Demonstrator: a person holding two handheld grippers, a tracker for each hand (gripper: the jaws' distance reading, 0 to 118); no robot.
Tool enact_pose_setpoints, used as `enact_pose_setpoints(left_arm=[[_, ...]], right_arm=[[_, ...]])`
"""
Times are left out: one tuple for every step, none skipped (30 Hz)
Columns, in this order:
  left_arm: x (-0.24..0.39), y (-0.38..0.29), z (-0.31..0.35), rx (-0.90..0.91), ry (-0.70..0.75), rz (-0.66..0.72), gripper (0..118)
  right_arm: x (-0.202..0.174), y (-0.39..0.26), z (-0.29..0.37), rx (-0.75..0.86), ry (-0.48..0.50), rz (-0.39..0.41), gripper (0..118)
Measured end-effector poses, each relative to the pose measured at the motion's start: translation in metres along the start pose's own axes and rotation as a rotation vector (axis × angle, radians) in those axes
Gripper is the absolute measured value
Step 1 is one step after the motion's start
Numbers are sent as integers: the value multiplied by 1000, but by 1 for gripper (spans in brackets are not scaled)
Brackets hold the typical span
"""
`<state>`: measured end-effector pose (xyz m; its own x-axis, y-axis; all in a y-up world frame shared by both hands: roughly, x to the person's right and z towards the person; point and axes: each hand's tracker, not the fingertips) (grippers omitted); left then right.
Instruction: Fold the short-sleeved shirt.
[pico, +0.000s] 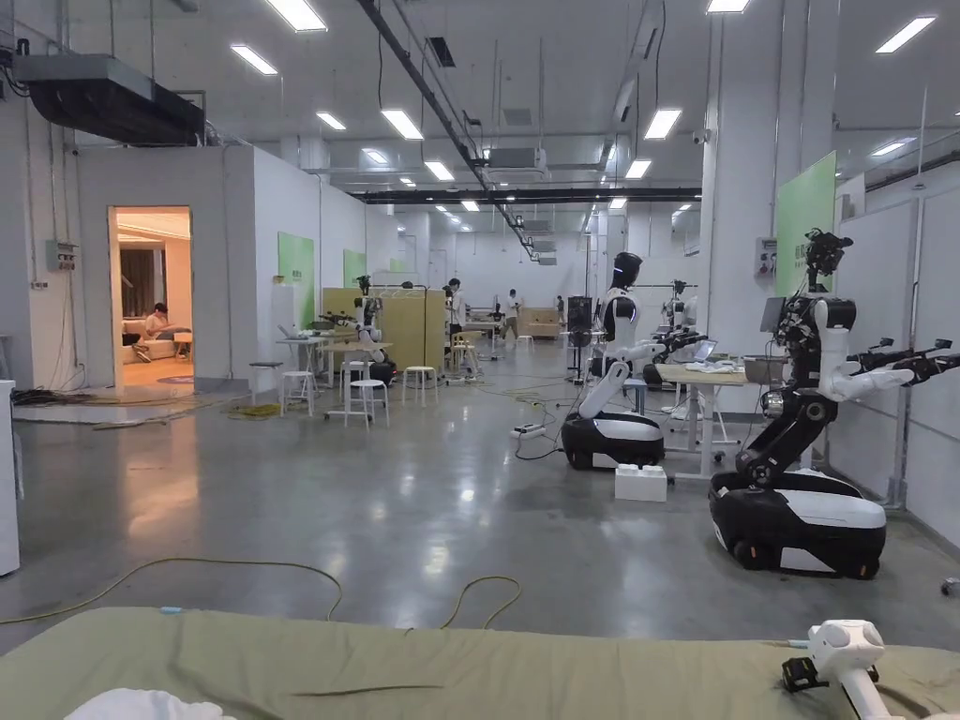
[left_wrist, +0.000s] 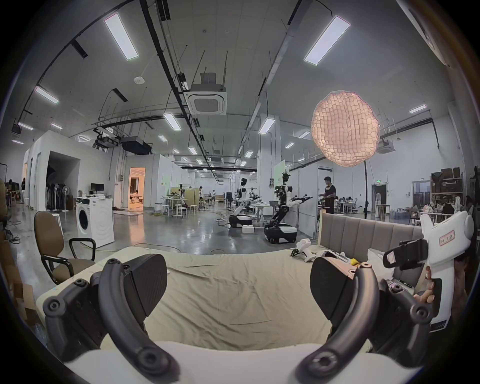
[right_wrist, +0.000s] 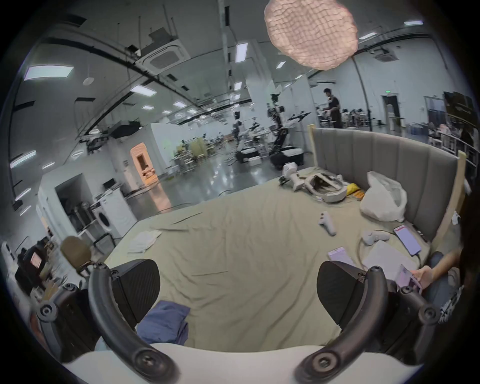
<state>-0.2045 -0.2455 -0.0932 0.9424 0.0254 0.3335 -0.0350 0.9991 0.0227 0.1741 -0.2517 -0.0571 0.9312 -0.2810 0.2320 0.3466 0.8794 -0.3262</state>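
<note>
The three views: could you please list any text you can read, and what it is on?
None can be read.
Sticker on the right gripper: red marks, too blurred.
Green wall panel: marks too small.
Green sign over a far door: too small.
Phone screen: blurred.

No lettering can be read anywhere; the label on the white claw handle (left_wrist: 446, 237) is blurred.

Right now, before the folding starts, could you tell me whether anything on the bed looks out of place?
Yes. The headboard end of the bed sheet is cluttered: a headset, controllers, phones and a white plastic bag. A blue garment lies bunched near the right gripper, whose fingers are open and empty.
</note>
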Motion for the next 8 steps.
enact_pose_setpoints(left_arm=[[0,0,0,-4,-4,-3,113],[0,0,0,-7,-6,-9,113],[1,0,0,-8,-7,-15,113],[2,0,1,-7,-6,-25,113],[2,0,2,-6,-6,-33,113],[3,0,2,-6,-8,-36,113],[3,0,2,-7,-9,-37,113],[3,0,2,-8,-10,-35,113]], right_arm=[[2,-2,-2,-7,53,-13,118],[3,-2,-3,-26,81,-22,118],[5,-2,-4,-14,82,-53,118],[6,-3,-4,-9,55,-65,118],[6,-2,-5,-14,21,-71,118],[8,-1,-5,-4,23,-68,118],[10,0,-4,13,28,-62,118],[12,0,-3,28,36,-59,118]])
